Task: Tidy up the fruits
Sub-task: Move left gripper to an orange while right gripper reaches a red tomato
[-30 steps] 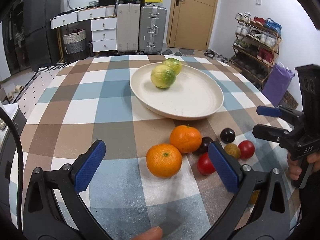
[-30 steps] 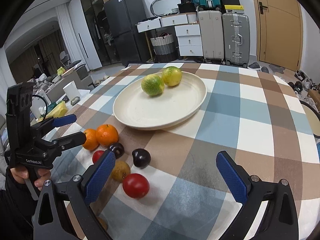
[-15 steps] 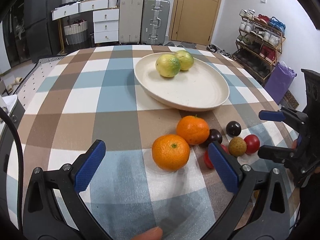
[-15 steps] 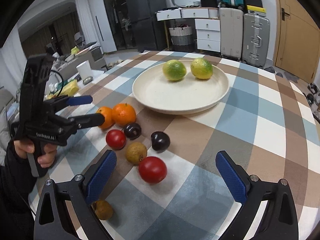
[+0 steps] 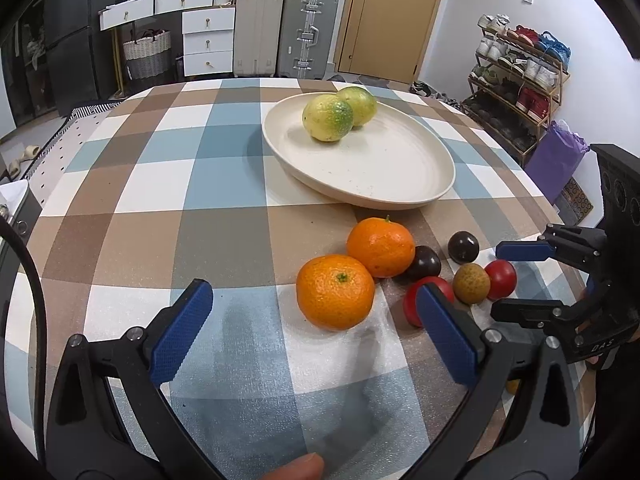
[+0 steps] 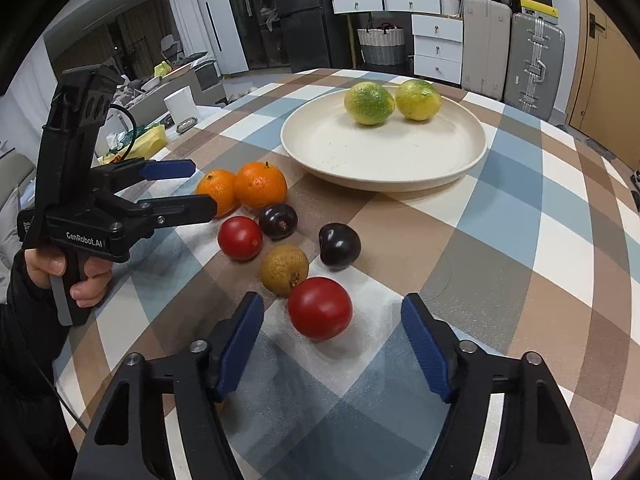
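A cream plate (image 5: 400,176) (image 6: 384,164) holds two yellow-green citrus fruits (image 5: 328,117) (image 6: 369,103). In front of it on the checked cloth lie two oranges (image 5: 335,292) (image 6: 260,185), two dark plums (image 5: 463,246) (image 6: 339,245), two red tomatoes (image 6: 320,307) (image 5: 500,279) and a brown fruit (image 6: 284,269). My left gripper (image 5: 316,332) is open, its jaws on either side of the nearest orange and just short of it. My right gripper (image 6: 332,340) is open, low over the cloth, just short of a red tomatoes.
The round table's edge curves close on the right in the left wrist view (image 5: 560,216). A shoe rack (image 5: 520,80), suitcases (image 5: 308,32) and drawers (image 5: 208,40) stand beyond the table. Another small brown fruit lies near my right gripper's left finger.
Both grippers have moved forward and down toward the loose fruit. The right gripper's jaws have narrowed around the front tomato. The left gripper now frames the nearest orange.
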### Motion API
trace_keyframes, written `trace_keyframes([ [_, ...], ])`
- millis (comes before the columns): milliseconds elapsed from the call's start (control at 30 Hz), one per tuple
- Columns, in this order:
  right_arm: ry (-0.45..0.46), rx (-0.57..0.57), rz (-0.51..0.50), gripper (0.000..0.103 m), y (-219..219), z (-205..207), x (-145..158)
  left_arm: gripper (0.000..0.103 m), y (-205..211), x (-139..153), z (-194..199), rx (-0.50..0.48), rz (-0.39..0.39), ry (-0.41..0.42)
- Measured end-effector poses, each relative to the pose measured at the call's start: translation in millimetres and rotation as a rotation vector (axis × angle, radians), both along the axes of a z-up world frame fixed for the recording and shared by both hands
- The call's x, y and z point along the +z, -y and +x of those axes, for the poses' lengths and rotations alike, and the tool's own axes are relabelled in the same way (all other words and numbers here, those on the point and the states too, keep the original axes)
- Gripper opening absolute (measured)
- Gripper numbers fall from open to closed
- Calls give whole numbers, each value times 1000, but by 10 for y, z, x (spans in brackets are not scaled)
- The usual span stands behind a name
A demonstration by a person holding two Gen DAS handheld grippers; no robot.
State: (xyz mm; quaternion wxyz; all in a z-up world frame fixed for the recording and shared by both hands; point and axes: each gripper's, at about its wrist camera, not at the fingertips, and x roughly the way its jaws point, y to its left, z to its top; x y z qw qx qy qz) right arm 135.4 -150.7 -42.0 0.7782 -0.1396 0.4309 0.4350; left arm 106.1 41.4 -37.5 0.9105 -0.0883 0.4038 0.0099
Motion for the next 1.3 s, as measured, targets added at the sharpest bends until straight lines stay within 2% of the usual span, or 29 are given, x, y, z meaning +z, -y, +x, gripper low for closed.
trace_keyframes([
  [33, -6, 4, 3, 70, -2, -4, 0, 102, -4, -8, 10, -4, -7, -4],
  [167, 1, 9, -8, 61, -20, -26, -6, 88, -9, -49, 48, -15, -22, -26],
  [300, 11, 16, -12, 55, -35, -55, -1, 84, -14, -54, 49, -25, -37, -22],
  [533, 13, 20, -14, 52, -38, -53, 0, 67, -25, -83, 67, -32, -57, -35],
  [633, 17, 26, -16, 51, -40, -60, 2, 56, -21, -83, 71, -41, -62, -33],
  [700, 17, 32, -16, 50, -47, -66, -1, 44, -21, -87, 75, -54, -72, -33],
  [767, 23, 37, -19, 50, -52, -83, -4, 38, -13, -83, 78, -67, -79, -28],
  [1133, 17, 38, -16, 49, -34, -66, -2, 38, -24, -70, 71, -67, -89, -12],
  [1300, 34, 41, -27, 37, -29, -78, -5, 37, -50, -39, 50, -59, -95, 5],
])
